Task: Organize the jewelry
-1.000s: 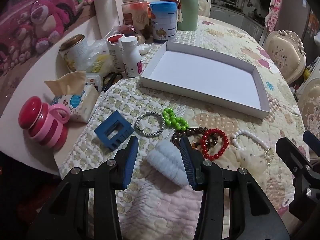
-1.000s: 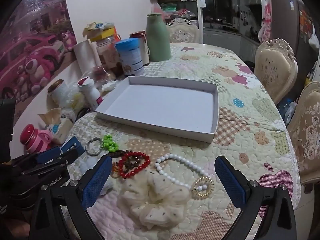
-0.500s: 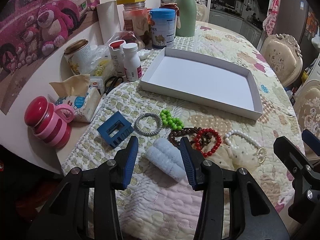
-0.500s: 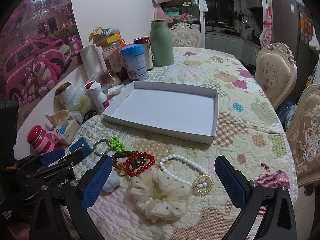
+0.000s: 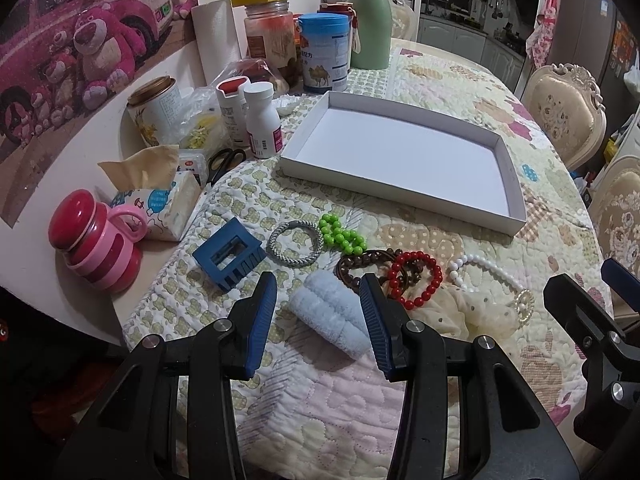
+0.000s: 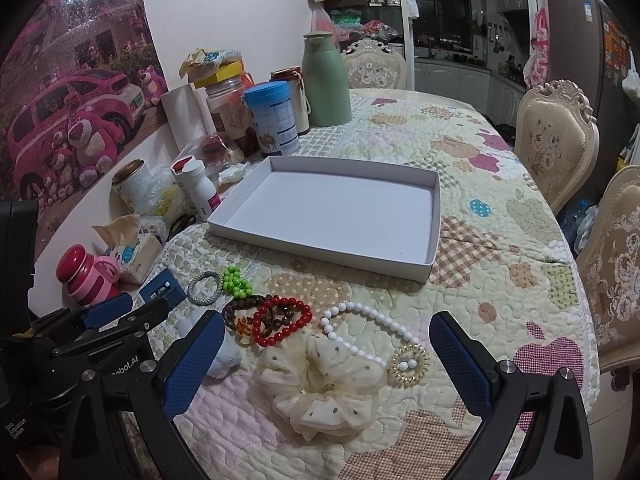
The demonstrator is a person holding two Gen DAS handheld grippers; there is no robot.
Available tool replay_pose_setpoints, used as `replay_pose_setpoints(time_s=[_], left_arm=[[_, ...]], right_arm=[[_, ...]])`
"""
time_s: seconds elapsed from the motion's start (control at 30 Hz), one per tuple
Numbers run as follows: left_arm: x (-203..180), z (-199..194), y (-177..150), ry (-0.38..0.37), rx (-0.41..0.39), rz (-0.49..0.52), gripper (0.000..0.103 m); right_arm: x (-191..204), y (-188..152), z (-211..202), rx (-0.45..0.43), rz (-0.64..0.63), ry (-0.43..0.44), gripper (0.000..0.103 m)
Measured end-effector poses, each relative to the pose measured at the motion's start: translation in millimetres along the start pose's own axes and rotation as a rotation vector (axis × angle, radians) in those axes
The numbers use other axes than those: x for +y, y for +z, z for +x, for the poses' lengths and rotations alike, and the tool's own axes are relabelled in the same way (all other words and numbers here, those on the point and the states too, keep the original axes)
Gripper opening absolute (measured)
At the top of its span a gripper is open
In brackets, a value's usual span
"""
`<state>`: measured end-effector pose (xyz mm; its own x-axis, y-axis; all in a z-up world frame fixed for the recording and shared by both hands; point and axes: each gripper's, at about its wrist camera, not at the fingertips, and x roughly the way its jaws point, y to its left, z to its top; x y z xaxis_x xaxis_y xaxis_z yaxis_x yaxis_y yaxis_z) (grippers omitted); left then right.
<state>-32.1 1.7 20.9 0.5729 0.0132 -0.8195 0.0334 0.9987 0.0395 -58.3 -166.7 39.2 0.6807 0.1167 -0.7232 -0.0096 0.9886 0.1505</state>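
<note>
A white shallow tray [image 5: 304,168] [image 6: 320,251] lies empty on the quilted table. In front of it lie a blue claw clip [image 5: 228,254], a silver bracelet [image 5: 295,242], green beads [image 5: 342,234], a brown bead bracelet [image 5: 356,266], a red bead bracelet [image 5: 416,280] [image 6: 282,320], a white pearl necklace [image 6: 362,320], a cream scrunchie [image 6: 320,380] and a light blue scrunchie [image 5: 328,318]. My left gripper [image 5: 318,312] is open, its fingers either side of the blue scrunchie. My right gripper [image 6: 324,354] is wide open above the cream scrunchie.
Along the left edge stand a pink-red bottle [image 5: 94,240], a tissue pack [image 5: 160,204], scissors [image 5: 224,160], pill bottles [image 5: 262,124], a tin [image 5: 154,112], a blue can [image 5: 324,56] and a green flask [image 5: 370,20]. Chairs [image 6: 556,140] stand at the right.
Both grippers have pulled back and risen a little, so the table items look farther and smaller. Both jaws stay open; nothing on the table has moved.
</note>
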Motion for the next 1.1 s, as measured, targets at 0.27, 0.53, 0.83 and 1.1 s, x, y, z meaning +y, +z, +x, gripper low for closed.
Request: replay_pose_setpoints(time_s=[0.27,0.53,0.83,1.1], left_arm=[[0,2,-1,0.003,0.025,0.005,0.043],[2,6,-1,0.017,0.063,0.023,0.043],[0,5,-4,0.030,0.042,0.029,0.043],[-4,4,-8,0.040,0.042,0.046,0.043]], right_arm=[[-1,-1,5,0.020,0.004,0.005,0.103],[4,-5,8,0.033,0.001,-0.003,0.103],[5,-7,12,0.049,0.013,-0.010,0.103],[8,-9,13,0.056,0.010,-0.016,0.103]])
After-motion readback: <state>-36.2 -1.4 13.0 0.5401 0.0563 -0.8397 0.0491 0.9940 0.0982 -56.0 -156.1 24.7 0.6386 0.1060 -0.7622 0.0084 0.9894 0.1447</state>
